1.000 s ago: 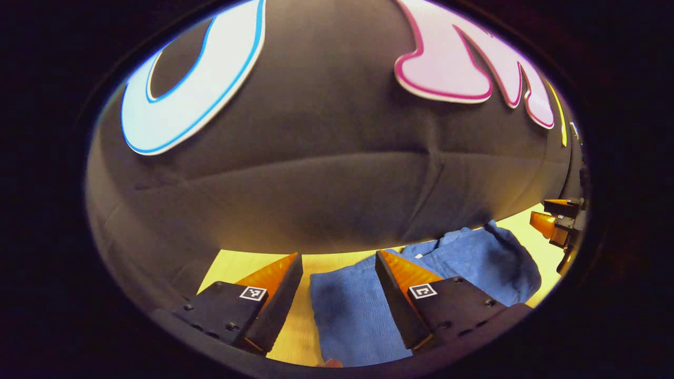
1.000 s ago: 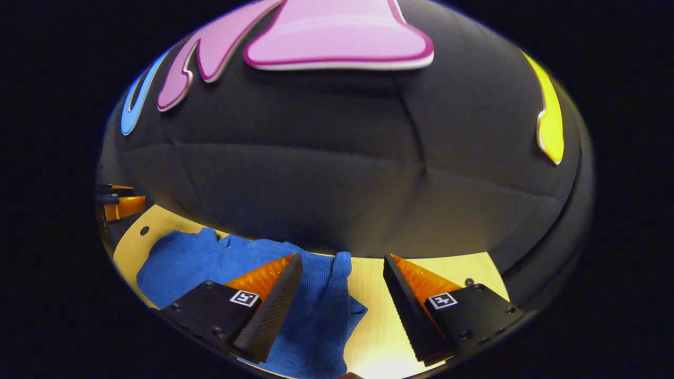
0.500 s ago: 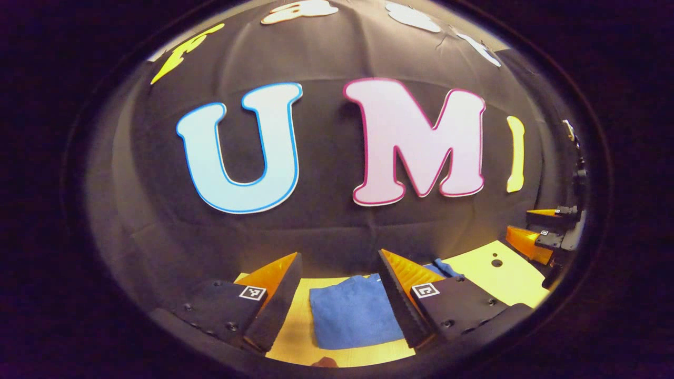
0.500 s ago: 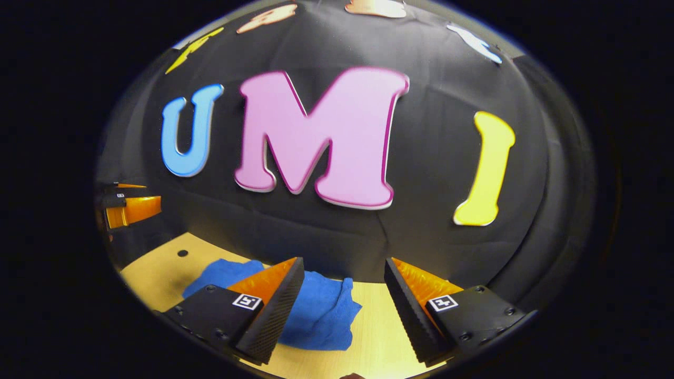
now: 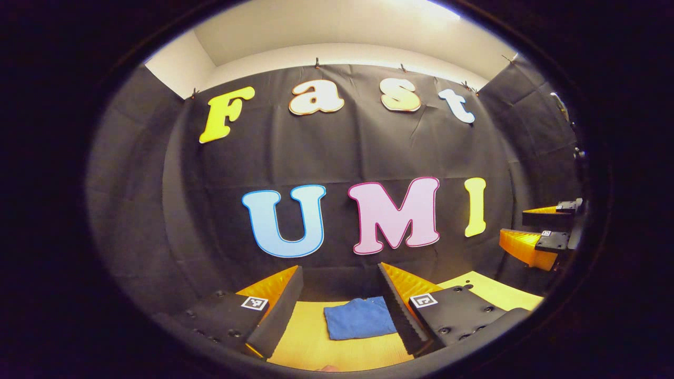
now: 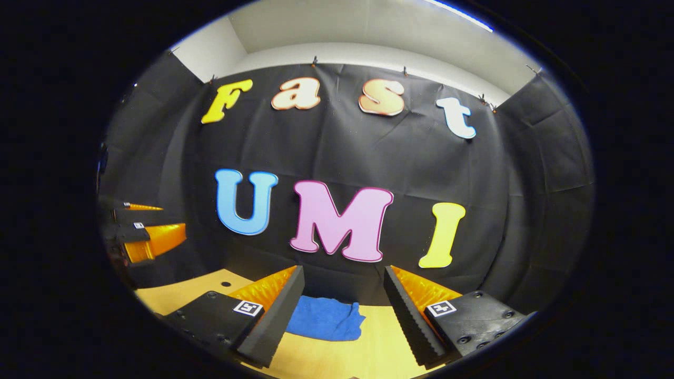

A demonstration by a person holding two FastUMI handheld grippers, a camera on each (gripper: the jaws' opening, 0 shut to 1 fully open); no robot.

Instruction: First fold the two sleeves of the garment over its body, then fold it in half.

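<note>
Left gripper [image 5: 339, 284]: jaws spread, nothing between them, held above the table [image 5: 305, 342]; the blue garment [image 5: 359, 323] lies on the wood ahead as a small flat packet, and it looks already folded, though it's too small here to be sure the layers line up. Right gripper [image 6: 343, 287]: jaws spread too, empty, well clear of the cloth. It should handle as light, soft knit with no stiffness and some grip, so pinch all layers at a corner or along the folded edge, or the stack slides apart.
</note>
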